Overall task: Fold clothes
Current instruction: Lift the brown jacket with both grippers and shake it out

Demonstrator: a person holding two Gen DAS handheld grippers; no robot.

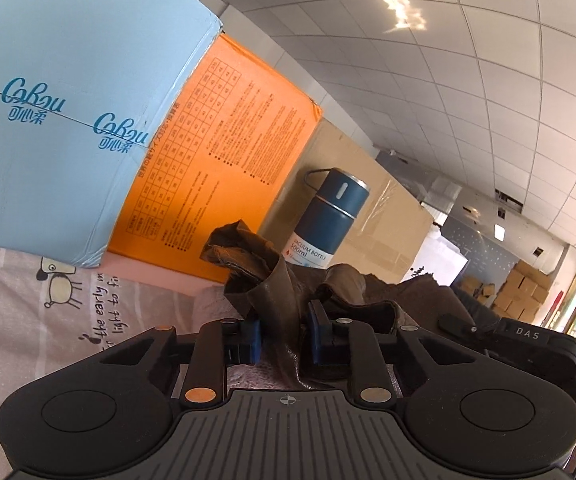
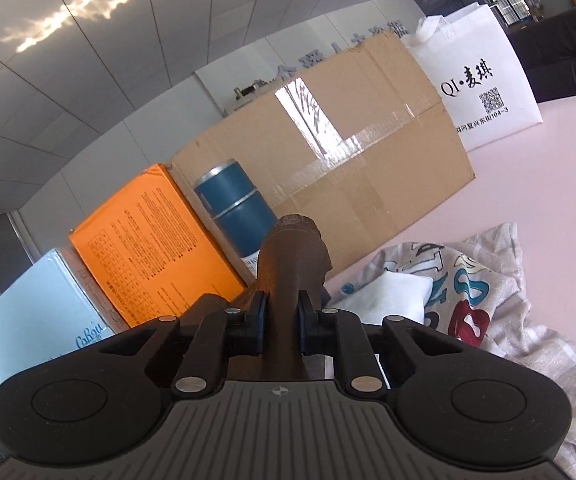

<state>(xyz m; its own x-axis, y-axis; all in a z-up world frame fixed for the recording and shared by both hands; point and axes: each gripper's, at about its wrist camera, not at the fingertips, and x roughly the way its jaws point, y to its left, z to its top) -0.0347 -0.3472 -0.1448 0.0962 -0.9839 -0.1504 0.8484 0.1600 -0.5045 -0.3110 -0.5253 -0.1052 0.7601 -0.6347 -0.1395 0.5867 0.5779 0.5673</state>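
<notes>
1. Two hand-held grippers each pinch part of the same dark brown, leather-like garment [image 1: 275, 280]. In the left wrist view the left gripper [image 1: 281, 340] has its blue pads clenched on a band of that brown material, which runs up between them toward 12 o'clock and crumples into a bunch above. The hold looks meant to fix one edge so the piece can be lifted and laid over itself.

2. In the right wrist view the right gripper [image 2: 281, 322] is likewise clamped on a narrow brown fold [image 2: 292, 264] that stands up from the pads toward 12 o'clock, its ribbed end uppermost. Judging by that end, it may be a cuff or hem, though I cannot tell which.

3. At 3 o'clock of the right gripper lies a crumpled grey printed cloth with coloured letters [image 2: 468, 280], with a small white pillow-like piece [image 2: 388, 296] resting on it. It sits off to the side, probably waiting its turn.

4. Under the left gripper, toward 9 o'clock, spreads a pale pink sheet with cartoon drawings and script [image 1: 47, 300], serving as the folding surface.

5. Farther off at 12 o'clock stands a dark blue vacuum bottle with a wire handle [image 1: 328, 216], backed by an orange printed carton [image 1: 223, 152], a light blue carton [image 1: 67, 120] and a taped brown cardboard box [image 2: 328, 152]. A white bag with black lettering [image 2: 480, 80] stands at 1 o'clock, well apart from the work.
</notes>
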